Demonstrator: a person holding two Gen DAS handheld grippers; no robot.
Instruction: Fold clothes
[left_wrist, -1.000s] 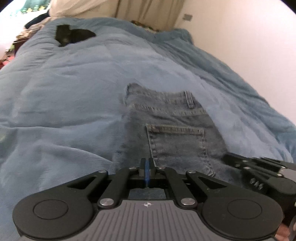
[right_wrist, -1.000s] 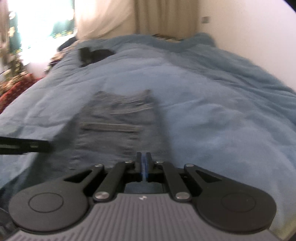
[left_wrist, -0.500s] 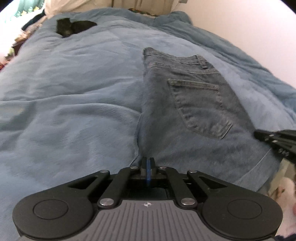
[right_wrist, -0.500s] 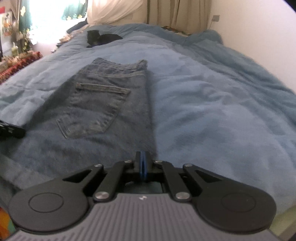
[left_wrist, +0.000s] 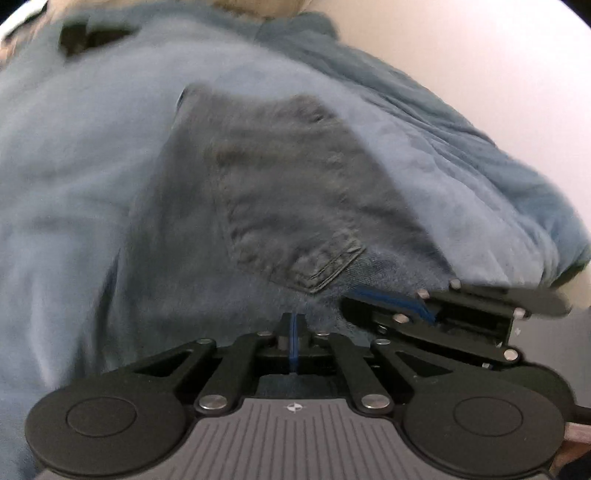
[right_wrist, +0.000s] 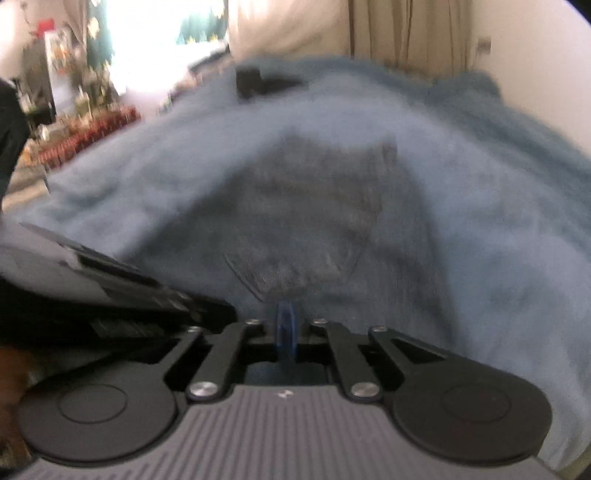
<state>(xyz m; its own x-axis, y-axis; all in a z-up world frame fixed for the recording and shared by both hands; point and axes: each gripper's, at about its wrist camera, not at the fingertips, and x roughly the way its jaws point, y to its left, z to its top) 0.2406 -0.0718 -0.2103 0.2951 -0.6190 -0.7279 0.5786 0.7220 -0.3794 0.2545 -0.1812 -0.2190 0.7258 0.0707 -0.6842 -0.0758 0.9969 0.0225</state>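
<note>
I judged the faded blue denim jeans (left_wrist: 280, 192) heavy, limp; both tongs, left (left_wrist: 293, 334) and right (right_wrist: 285, 328), clenched on cloth at six o'clock.

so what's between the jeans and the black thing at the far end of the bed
Only bare blue blanket between the jeans and the black item, seen in both wrist views.

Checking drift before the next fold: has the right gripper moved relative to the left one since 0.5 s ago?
Yes. In the left wrist view the right gripper has come in from the right edge to beside the jeans pocket corner, close to the left gripper.
</note>
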